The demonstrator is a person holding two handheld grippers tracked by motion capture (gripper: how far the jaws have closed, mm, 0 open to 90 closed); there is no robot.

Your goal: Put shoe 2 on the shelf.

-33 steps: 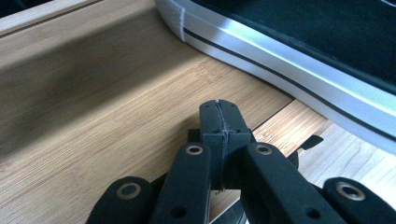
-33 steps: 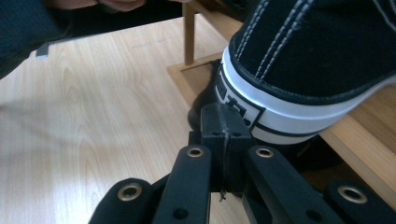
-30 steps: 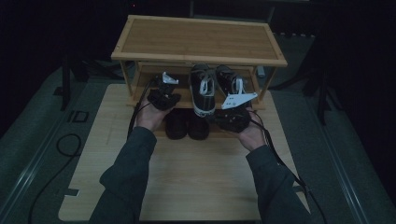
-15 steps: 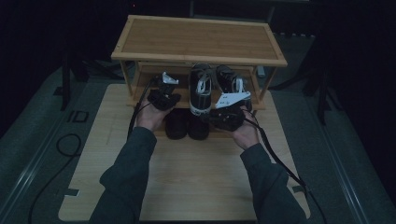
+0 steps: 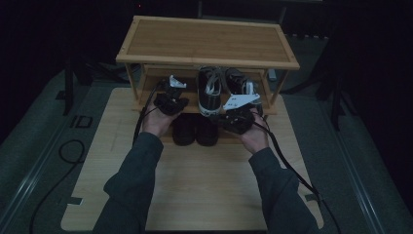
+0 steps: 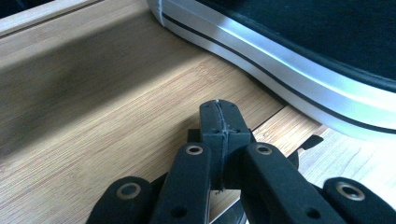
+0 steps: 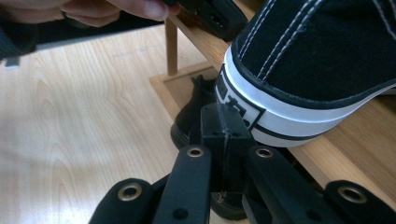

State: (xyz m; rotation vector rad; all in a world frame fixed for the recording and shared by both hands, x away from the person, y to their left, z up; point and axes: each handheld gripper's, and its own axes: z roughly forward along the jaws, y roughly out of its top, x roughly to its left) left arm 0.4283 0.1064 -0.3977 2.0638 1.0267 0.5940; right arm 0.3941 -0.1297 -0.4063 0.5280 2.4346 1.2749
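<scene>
Resting on the middle shelf (image 5: 151,100) of a bamboo shoe rack (image 5: 207,41), a pair of black canvas sneakers (image 5: 210,87) points heels toward the person. From above, the left gripper (image 5: 170,100) hovers at the shelf's left end, just beside the nearer sneaker, and the right gripper (image 5: 237,117) sits at the heels of the pair, in front of the shelf edge. Both grippers have their jaws pressed together with nothing between them: in the left gripper view (image 6: 218,121) the black tips meet along a thin seam over pale, fine-grained wood, with the sneaker's smooth white rubber sidewall (image 6: 299,74) and its dark stripe curving past close above. In the right gripper view (image 7: 222,123) the closed tips lie just below the sneaker heel (image 7: 280,93), whose woven black fabric carries white stitching over a glossy white sole band. A second pair of dark shoes (image 5: 195,130) stands on the floor mat (image 5: 195,185) beneath the shelf.
</scene>
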